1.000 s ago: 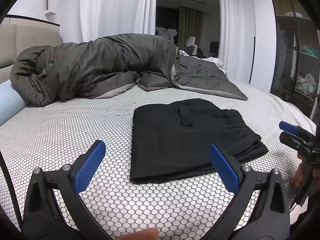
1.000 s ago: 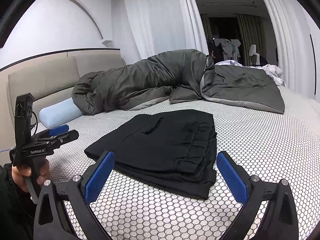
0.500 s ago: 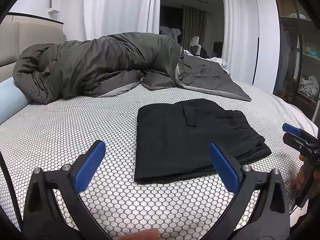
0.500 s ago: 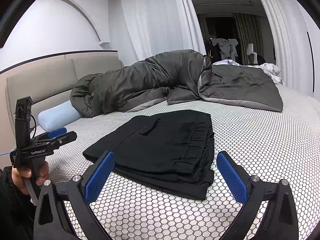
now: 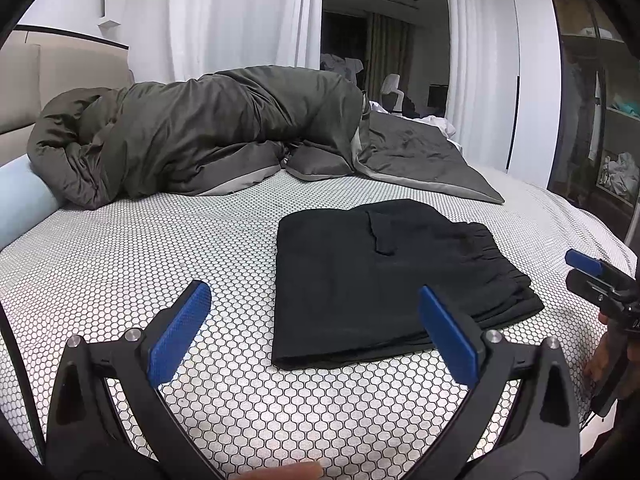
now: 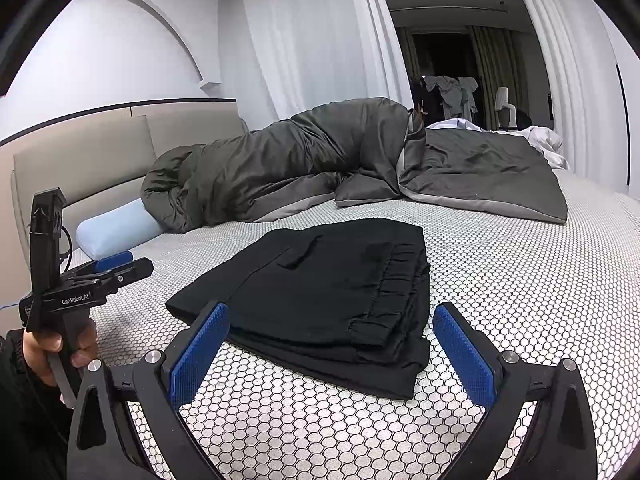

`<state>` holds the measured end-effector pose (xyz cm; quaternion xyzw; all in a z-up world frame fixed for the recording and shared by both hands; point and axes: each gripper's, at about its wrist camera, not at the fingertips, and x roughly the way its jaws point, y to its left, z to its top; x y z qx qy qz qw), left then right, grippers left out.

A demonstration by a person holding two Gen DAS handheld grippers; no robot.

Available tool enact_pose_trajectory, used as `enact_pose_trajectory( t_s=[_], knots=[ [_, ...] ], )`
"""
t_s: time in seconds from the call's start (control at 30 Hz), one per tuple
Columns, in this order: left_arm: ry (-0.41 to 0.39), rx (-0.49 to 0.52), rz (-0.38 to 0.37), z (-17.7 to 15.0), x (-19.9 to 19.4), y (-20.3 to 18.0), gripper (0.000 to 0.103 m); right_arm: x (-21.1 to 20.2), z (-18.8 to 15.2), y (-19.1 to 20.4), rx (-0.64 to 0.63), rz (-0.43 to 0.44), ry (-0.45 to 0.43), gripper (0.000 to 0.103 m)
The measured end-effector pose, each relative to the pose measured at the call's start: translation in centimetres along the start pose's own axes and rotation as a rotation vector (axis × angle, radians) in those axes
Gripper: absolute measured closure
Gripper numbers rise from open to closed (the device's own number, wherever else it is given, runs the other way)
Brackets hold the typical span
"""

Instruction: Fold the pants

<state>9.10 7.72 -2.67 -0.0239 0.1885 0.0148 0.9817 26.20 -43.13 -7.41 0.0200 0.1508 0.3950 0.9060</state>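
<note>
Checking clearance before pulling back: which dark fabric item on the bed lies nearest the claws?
The folded black pants, flat on the honeycomb sheet; the bunched grey-green duvet lies behind by the headboard.

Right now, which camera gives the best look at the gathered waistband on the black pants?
The right wrist view: the waistband faces that camera, so its gathers and the stacked folded layers show clearly. In the left wrist view the waistband lies on the far right side of the pants, seen at a slant, with fewer gathers readable.
</note>
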Motion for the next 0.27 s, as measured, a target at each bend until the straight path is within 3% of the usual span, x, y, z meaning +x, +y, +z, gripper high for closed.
enact_pose_trajectory(
  t_s=[0.27],
  knots=[
    [-0.001, 0.002, 0.003, 0.10, -0.04, -0.28, 0.001, 0.25, -0.09, 0.31, -0.008, 0.001, 0.007, 0.000]
  ],
)
